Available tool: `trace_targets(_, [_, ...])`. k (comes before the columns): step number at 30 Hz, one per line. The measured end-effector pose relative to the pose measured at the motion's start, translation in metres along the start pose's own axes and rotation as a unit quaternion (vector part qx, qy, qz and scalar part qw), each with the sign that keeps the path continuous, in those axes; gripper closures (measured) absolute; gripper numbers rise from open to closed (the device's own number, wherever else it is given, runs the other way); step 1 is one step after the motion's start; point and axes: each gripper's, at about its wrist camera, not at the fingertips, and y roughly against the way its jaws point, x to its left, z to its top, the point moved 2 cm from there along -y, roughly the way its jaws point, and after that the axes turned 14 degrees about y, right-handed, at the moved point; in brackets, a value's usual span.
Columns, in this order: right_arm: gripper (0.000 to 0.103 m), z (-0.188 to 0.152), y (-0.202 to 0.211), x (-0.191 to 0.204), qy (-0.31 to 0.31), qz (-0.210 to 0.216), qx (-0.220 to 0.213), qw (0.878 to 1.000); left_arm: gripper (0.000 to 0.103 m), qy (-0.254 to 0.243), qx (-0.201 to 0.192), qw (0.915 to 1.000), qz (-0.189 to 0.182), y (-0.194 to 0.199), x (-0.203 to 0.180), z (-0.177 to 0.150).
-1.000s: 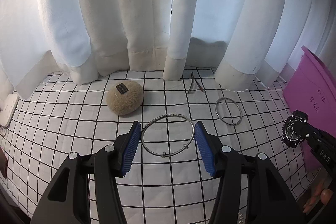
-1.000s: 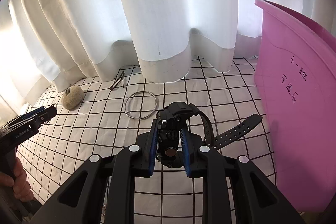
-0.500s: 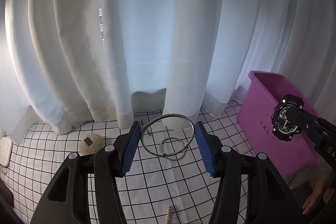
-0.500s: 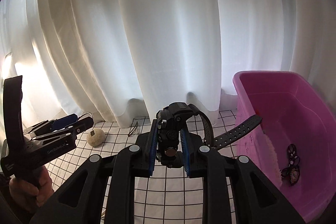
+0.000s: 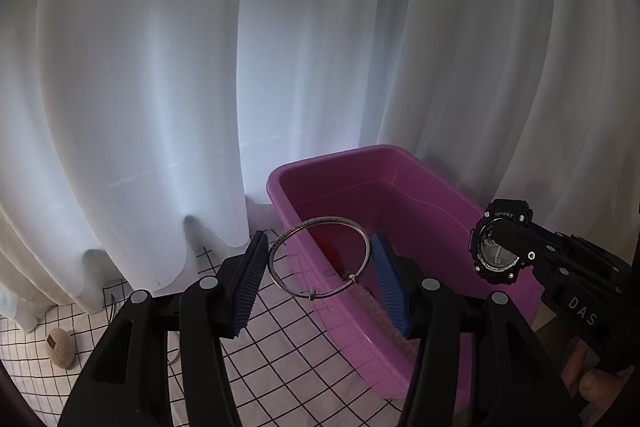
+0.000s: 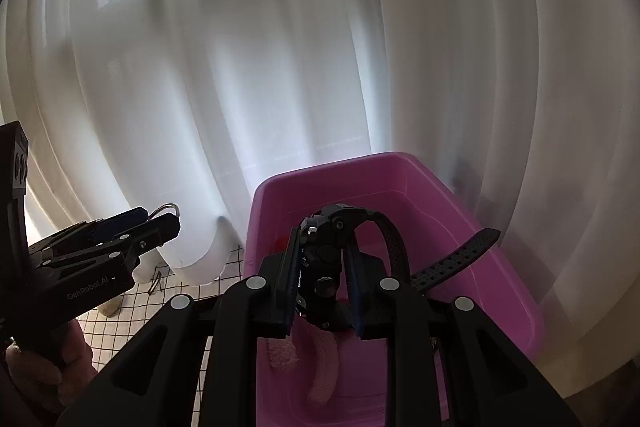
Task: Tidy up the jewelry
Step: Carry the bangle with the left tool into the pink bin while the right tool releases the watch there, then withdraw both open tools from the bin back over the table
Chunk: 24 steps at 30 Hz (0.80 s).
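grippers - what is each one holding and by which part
Left gripper: silver bangle, pads on opposite sides of its rim. Right gripper: black watch, clamped across its case.

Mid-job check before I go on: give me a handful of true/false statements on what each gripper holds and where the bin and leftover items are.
1. The left gripper holds a silver bangle between its blue pads. True.
2. The right gripper is open and holds nothing. False: it is shut on a black sport watch.
3. The pink bin has nothing in it. False: a pinkish fuzzy piece lies on its floor.
4. The watch is held above the bin's opening. True.
5. A beige fuzzy ball sits on the checked cloth. True.
6. The bangle lies on the cloth. False: it is held up in the air at the bin's near edge.
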Motion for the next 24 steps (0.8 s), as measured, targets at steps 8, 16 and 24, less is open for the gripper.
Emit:
trace_targets(8, [0.083, -0.024, -0.042, -0.049, -0.031, 0.011, 0.06, 0.998, 0.051, -0.019, 0.074, 0.997, 0.012, -0.074, -0.05, -0.018])
trace_targets(16, [0.082, -0.034, -0.069, -0.056, -0.024, 0.042, 0.087, 0.995, 0.05, 0.0, 0.108, 0.9927, 0.054, -0.103, -0.049, -0.033])
trace_targets(24, [0.05, -0.032, -0.065, -0.065, -0.023, 0.036, 0.074, 0.996, 0.019, 0.026, 0.083, 0.9931, 0.079, -0.104, -0.036, -0.028])
